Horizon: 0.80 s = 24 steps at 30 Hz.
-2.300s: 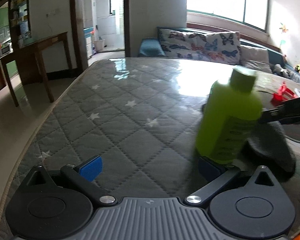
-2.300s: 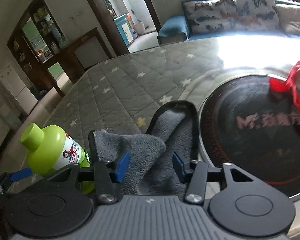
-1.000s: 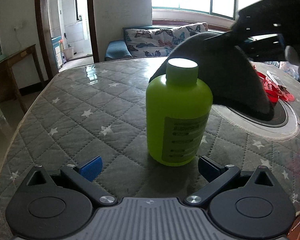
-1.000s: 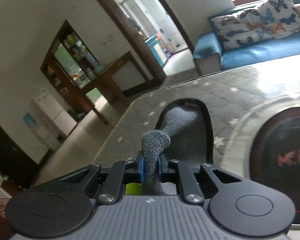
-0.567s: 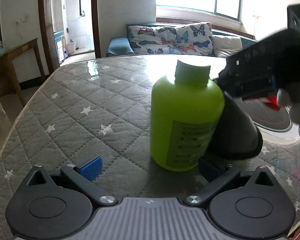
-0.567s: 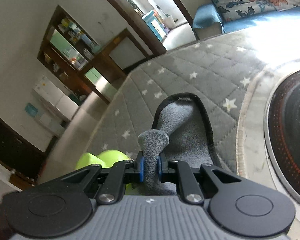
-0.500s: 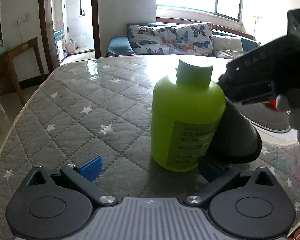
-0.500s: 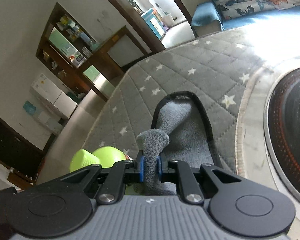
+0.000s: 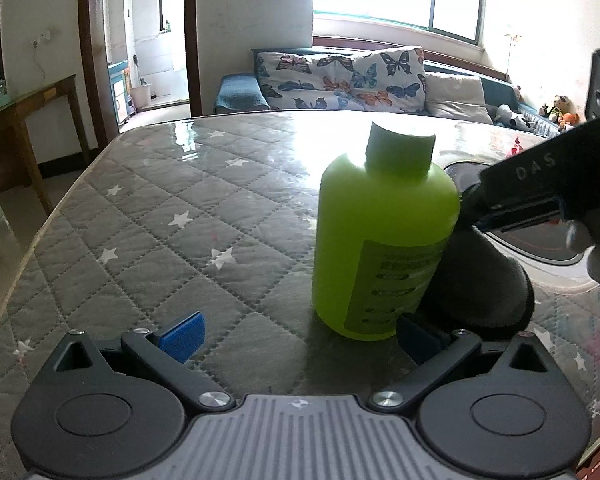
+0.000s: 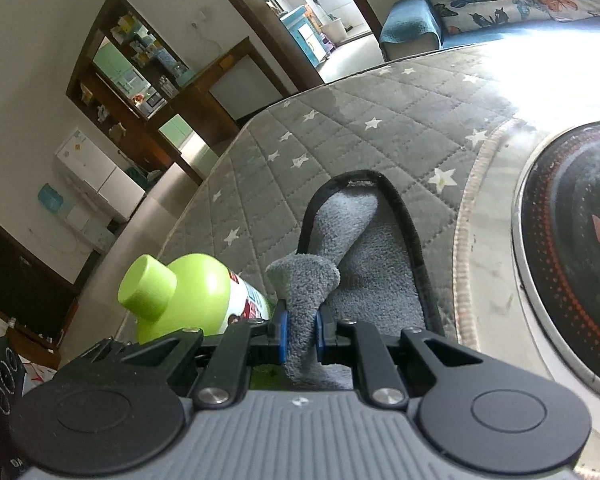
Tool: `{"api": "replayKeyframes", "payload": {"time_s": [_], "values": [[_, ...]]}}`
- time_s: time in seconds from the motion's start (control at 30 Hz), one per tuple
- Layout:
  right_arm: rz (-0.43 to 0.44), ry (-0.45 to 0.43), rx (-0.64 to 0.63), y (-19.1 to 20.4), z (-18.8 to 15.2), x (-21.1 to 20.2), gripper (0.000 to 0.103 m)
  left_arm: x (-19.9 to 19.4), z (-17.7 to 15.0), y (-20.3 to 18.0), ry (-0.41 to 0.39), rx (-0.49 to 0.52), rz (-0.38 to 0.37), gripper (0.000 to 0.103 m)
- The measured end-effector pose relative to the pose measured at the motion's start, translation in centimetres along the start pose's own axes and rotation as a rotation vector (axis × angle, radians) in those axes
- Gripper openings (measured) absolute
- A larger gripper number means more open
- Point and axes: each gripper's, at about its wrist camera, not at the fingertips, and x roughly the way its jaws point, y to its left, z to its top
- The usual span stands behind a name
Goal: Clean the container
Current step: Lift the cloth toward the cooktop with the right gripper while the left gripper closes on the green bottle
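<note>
Lowered beside the bottle since a second ago, the cloth now touches its side.

The green bottle point(image 9: 384, 240) stands upright on the table point(image 9: 160, 216), between the spread jaws of the left hand-held gripper point(image 9: 300, 334); the grey cloth point(image 10: 340, 280) is clenched by the right hand-held gripper point(image 10: 300, 334) at 3 o'clock. The unheld bottle could be toppled by wiping; open room lies toward 9 o'clock.
</note>
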Motion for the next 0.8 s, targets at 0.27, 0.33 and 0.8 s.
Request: {"api": "replayKeyframes", "payload": {"time_s": [0.27, 0.33, 0.8], "values": [[0.042, -0.035, 0.033, 0.3, 0.4, -1.9, 0.012, -0.3, -0.2, 0.3, -0.004, -0.011, 0.001, 0.103], [0.073, -0.067, 0.032, 0.6, 1.2, -2.9, 0.012, -0.3, -0.2, 0.0, -0.005, -0.003, -0.005, 0.103], [0.116, -0.029, 0.123, -1.3, 2.6, -0.2, 0.012, 0.5, -0.3, 0.1, -0.001, 0.018, -0.013, 0.102]]}}
